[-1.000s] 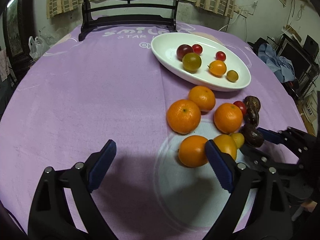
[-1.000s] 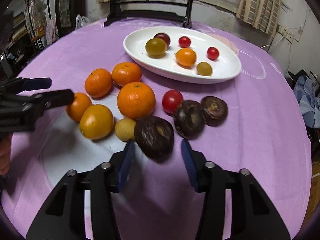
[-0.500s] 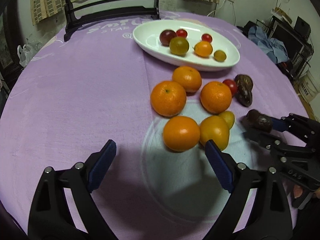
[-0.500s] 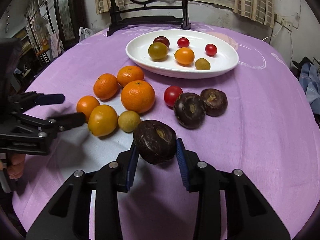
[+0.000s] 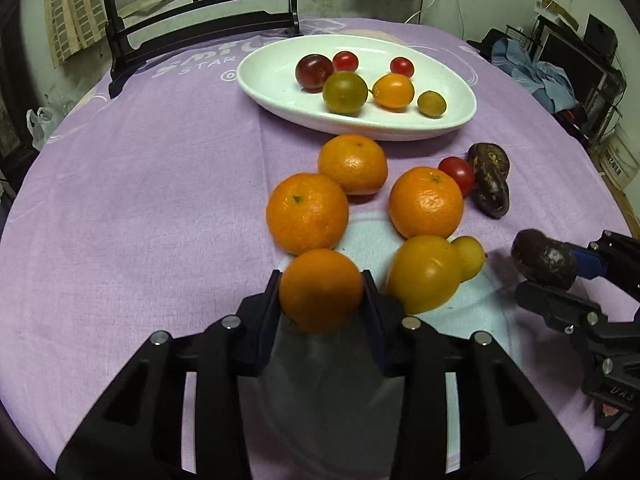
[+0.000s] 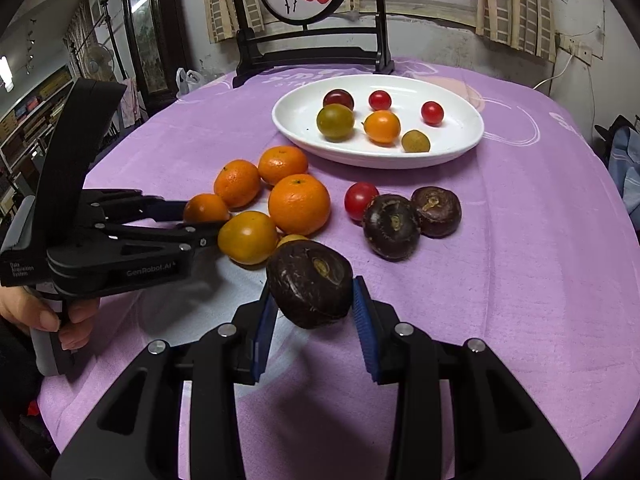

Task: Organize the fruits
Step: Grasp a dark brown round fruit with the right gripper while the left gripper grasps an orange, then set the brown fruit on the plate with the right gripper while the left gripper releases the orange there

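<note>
My left gripper (image 5: 321, 292) is shut on a small orange (image 5: 321, 290), low over the purple cloth; it also shows in the right wrist view (image 6: 204, 216). My right gripper (image 6: 312, 300) is shut on a dark brown water chestnut (image 6: 310, 283) and holds it above the cloth; it shows at the right of the left wrist view (image 5: 545, 263). Three oranges (image 5: 307, 213), a yellow-orange fruit (image 5: 424, 273) and a small yellow fruit (image 5: 470, 255) lie just ahead. A red tomato (image 6: 361, 201) and two more chestnuts (image 6: 391, 226) lie to the right.
A white oval dish (image 5: 276, 92) at the back holds several small tomatoes and fruits (image 5: 345, 92). A dark wooden stand (image 6: 308, 54) with a round painted panel stands at the table's far edge. The round table drops away on all sides.
My left gripper moved forward and closed on the nearest orange. My right gripper, holding the chestnut, lifted it higher off the cloth.
</note>
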{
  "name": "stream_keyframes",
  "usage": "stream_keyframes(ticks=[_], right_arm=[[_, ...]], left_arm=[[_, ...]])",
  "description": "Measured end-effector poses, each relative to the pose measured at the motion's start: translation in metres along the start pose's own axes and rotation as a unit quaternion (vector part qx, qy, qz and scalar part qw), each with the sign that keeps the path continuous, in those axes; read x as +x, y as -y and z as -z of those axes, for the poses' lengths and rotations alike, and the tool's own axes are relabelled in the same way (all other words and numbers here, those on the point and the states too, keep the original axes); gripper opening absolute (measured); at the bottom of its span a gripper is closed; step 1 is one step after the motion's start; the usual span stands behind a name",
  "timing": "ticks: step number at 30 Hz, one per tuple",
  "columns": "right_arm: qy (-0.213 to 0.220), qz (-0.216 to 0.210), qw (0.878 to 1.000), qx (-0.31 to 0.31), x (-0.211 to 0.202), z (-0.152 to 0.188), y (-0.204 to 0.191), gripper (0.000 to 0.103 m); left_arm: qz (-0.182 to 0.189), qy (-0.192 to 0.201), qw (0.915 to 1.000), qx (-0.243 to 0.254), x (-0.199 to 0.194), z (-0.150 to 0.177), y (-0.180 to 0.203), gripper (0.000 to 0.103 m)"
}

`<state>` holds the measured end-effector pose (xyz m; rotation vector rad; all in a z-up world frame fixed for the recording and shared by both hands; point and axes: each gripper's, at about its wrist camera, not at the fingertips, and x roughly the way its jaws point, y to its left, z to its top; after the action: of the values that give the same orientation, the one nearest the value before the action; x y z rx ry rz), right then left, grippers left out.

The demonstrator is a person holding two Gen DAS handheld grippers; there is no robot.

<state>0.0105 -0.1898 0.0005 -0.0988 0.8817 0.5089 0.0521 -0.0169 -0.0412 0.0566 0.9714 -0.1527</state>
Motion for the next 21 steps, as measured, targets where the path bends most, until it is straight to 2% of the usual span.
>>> stream_keyframes(ticks=[6, 11, 16, 21], right_arm=[[0.012, 0.000, 1.000, 0.001, -0.004, -0.001, 0.001, 0.037], [0.032, -0.001, 0.999, 0.014, -0.016, -0.004, 0.003, 0.037], [0.070, 0.000, 0.998, 0.009, -0.040, -0.020, 0.001, 0.037], [0.088, 0.032, 0.995, -0.021, -0.050, -0.052, 0.002, 0.037]], left_arm=[[0.008, -0.004, 0.9999, -0.007, -0.016, 0.005, -0.002, 0.039], [0.023, 0.020, 0.9995, -0.007, -0.044, 0.000, -0.001, 0.039], [0.025, 0.050, 0.9984, -0.007, -0.070, -0.025, -0.001, 0.039], [0.020, 0.071, 0.9972, -0.010, -0.076, -0.056, 0.000, 0.039]])
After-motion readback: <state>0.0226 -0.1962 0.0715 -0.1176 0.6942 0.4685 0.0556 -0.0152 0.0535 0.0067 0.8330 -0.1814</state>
